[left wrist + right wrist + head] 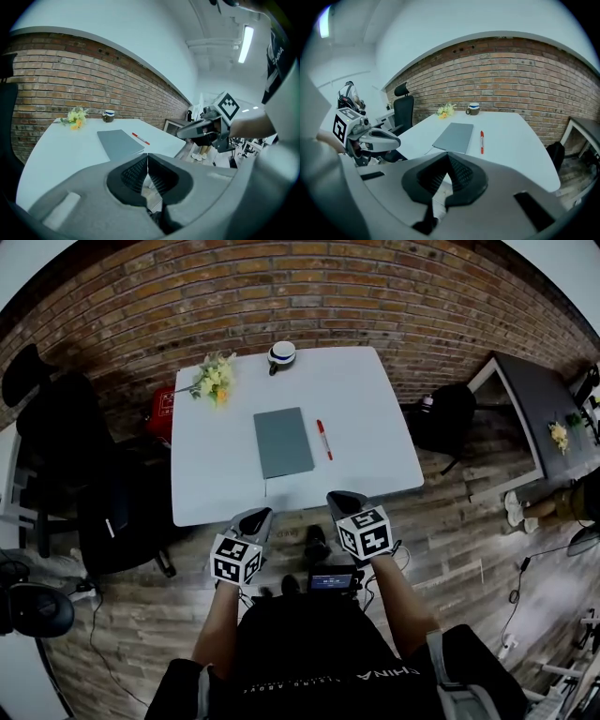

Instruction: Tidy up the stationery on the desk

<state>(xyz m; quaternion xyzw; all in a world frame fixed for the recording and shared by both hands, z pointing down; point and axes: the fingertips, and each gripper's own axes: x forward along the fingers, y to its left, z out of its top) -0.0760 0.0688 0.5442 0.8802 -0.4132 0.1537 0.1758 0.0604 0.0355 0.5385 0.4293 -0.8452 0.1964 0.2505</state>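
Observation:
A grey notebook [283, 442] lies in the middle of the white desk [375, 409], with a red pen [324, 439] just to its right. The notebook [120, 143] and pen [140, 138] also show in the left gripper view, and the notebook [455, 136] and pen [482, 141] in the right gripper view. My left gripper [257, 517] hovers at the desk's near edge, shut and empty. My right gripper [345, 501] is beside it, over the near edge, also shut with nothing in it. Both are well short of the stationery.
A bunch of yellow flowers [214, 377] lies at the desk's far left and a mug [281, 354] stands at the far edge. Black office chairs [56, 418] stand left of the desk, a dark bag [448, 418] and a second table [539, 404] on the right. Brick wall behind.

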